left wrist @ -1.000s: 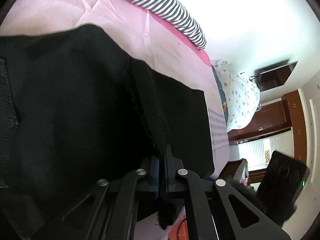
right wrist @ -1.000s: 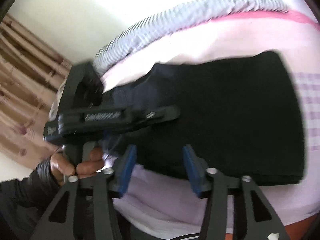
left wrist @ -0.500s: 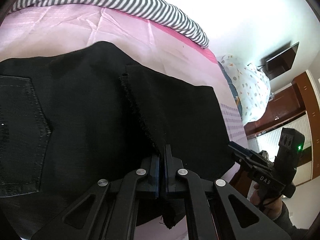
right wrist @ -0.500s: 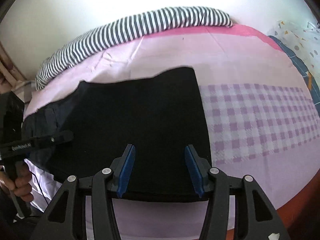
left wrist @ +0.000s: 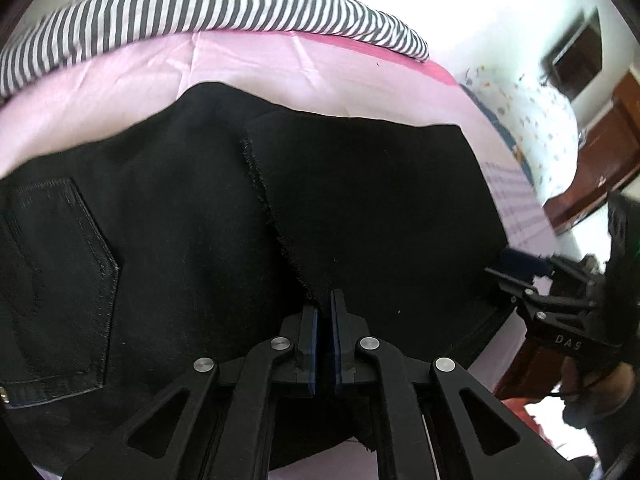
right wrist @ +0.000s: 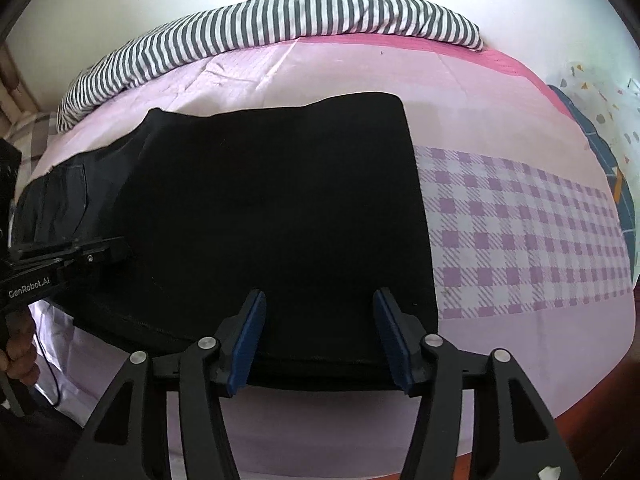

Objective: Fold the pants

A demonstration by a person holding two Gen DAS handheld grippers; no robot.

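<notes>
Right gripper nearer; pants crosswise.

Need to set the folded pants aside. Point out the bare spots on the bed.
Free: the checked sheet right of the pants, and the pink strip between them and the striped bedding. Crowded: the near edge, at both grippers.

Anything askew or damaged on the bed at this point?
Only the folded-over leg hem of the black pants: its cut edge is frayed and runs slanted across the seat instead of square. The left gripper grips its near corner.
</notes>
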